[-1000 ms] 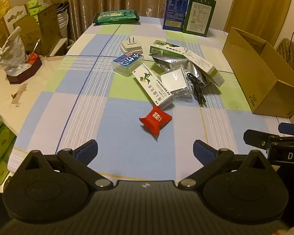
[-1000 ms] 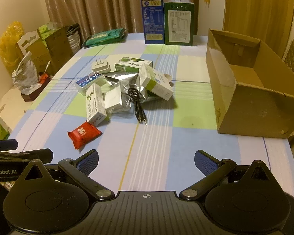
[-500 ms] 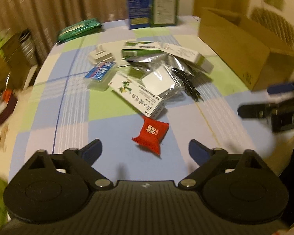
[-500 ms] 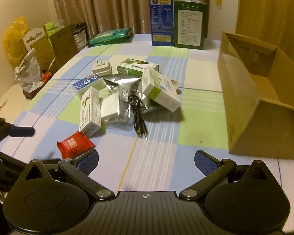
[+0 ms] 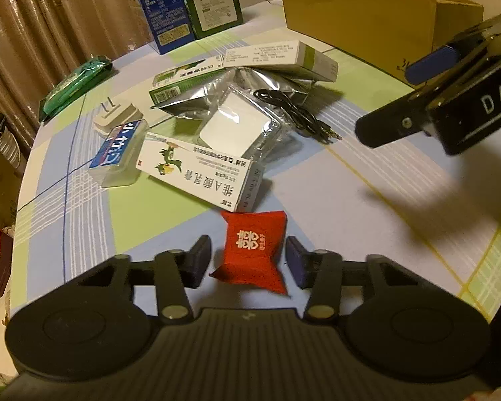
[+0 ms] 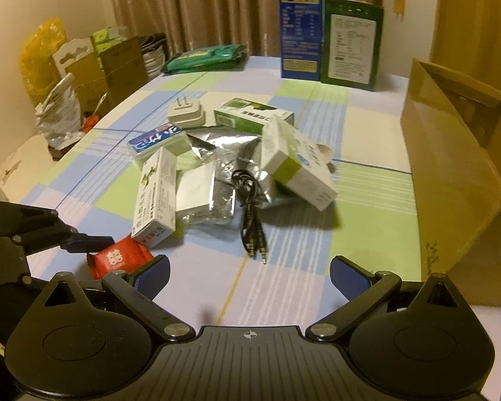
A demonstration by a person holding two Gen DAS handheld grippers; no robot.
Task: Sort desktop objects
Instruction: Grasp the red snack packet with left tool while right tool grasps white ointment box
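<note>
A: Now that the left tongs (image 5: 248, 260) have dropped from a high view of the whole bench (image 5: 367, 207) to just over the red pouch (image 5: 254, 250), what goes in the entry?

B: Item one, red pouch: lower centre of the left view, flat on the bench, between the two blue pads. A second ago the pads stood far apart with the pouch well ahead of them. The jaws have just been closing, and the pouch now sits in the gap.

A: Pinched?

B: Not yet, by my reading. Half-spread; a sliver of bench shows on each side between pad and pouch. Likely the first pick of the sort.

A: Item two?

B: White box (image 5: 200, 172), printed with a green bird, just above the pouch, its near corner almost touching it. A tight fit; the far fingertips could nudge it.

A: The right tongs (image 6: 248, 275)?

B: Spread wide, holding nothing, hanging over bare bench at the bottom of the right view. They have come lower and nearer to the pile. The black cable (image 6: 252, 214) lies just ahead of them.

A: Destination?

B: Probably the carton (image 6: 457, 173), right edge of that view, open and well apart from the pile.
</note>
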